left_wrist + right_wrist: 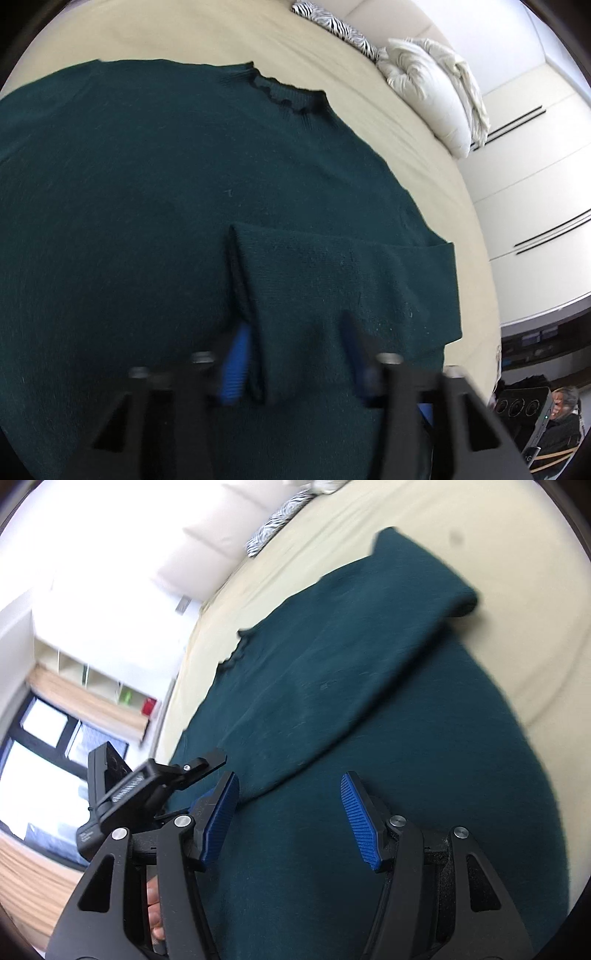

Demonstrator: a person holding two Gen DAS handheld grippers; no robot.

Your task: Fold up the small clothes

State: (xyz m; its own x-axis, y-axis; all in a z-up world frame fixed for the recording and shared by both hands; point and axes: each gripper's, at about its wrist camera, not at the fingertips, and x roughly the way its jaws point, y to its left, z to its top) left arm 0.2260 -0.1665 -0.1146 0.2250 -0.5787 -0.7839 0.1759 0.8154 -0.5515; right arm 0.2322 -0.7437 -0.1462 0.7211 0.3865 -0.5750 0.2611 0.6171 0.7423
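A dark green knit sweater (147, 192) lies flat on the cream bed sheet (229, 33), neckline away from me. One sleeve (332, 273) is folded across the body, its cuff edge near the left gripper (295, 347). The left gripper is open, its blue pads either side of the sleeve end, close above the cloth. In the right wrist view the sweater (369, 709) fills the middle, with the folded sleeve (388, 627) running diagonally. The right gripper (290, 805) is open and empty above the sweater body. The left gripper's body (140, 786) shows at its left.
White pillows (432, 92) and a zebra-print cushion (336, 26) lie at the bed's far edge. White wardrobe doors (535, 177) stand to the right. A window with wooden frame (55, 738) shows at left in the right wrist view.
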